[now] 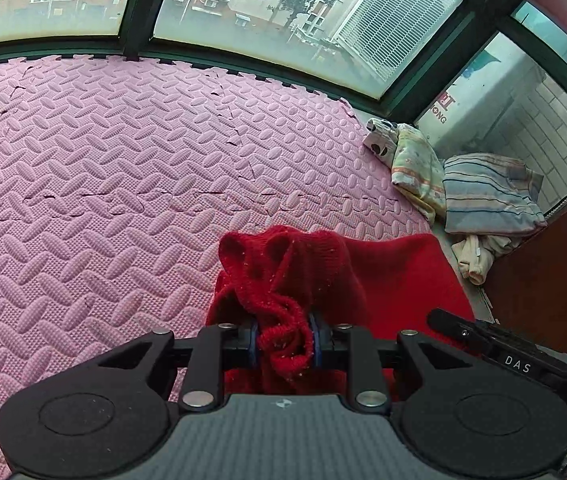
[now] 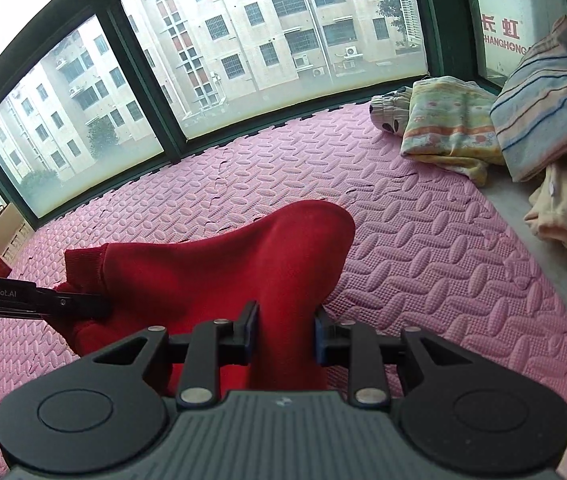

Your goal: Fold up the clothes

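On the pink foam mat (image 1: 103, 168), embossed with ribbed ovals, lies a red knit sweater (image 2: 219, 272). Left gripper (image 1: 283, 340) pinches a bunched, ribbed edge of it between blue pads. Right gripper (image 2: 285, 334) clamps a smooth raised fold. Soft folded striped and floral clothes (image 2: 483, 128) sit near the window corner

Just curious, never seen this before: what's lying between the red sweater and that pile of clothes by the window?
Nothing: in the right wrist view, only bare pink foam mat separates the red sweater from the pile of clothes.
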